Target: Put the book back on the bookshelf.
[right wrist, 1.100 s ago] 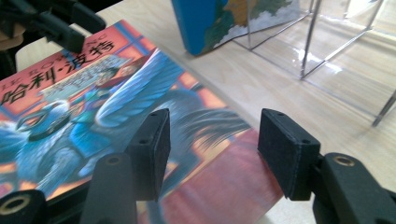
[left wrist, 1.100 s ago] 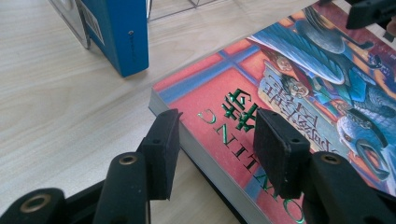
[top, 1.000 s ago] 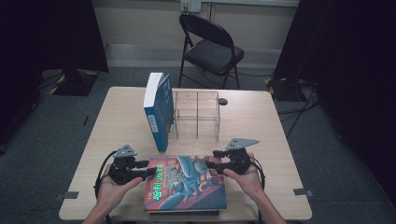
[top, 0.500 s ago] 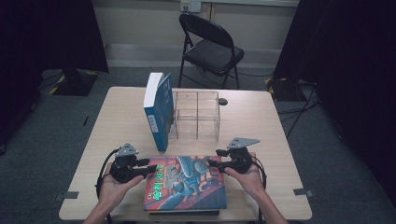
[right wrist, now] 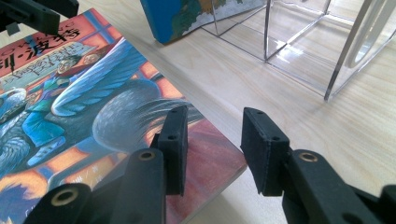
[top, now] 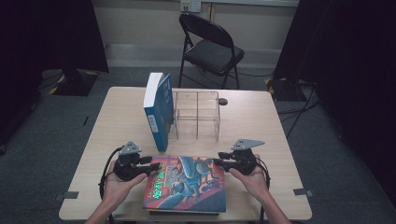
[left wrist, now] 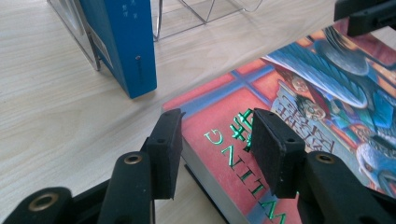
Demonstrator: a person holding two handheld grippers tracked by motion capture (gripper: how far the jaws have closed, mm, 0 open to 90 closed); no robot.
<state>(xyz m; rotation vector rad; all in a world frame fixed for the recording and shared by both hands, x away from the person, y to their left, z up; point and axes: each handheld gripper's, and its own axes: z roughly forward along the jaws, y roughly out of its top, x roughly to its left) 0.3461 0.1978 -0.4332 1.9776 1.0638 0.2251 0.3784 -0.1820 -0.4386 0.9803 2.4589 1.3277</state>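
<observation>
A colourful illustrated book lies flat at the table's near edge, on top of something dark. My left gripper is open at the book's far left corner. In the left gripper view, the left gripper has one jaw beside the spine and the other over the cover. My right gripper is open at the far right corner. In the right gripper view, the right gripper has its left jaw over the cover and its right jaw over bare table. Neither holds anything.
A blue book stands upright against a clear acrylic organizer mid-table. A small dark object lies behind the organizer. A folding chair stands beyond the table. Bare wood lies to either side of the flat book.
Both grippers have shifted only slightly at the book's far corners. The flat book stays in the same place.
</observation>
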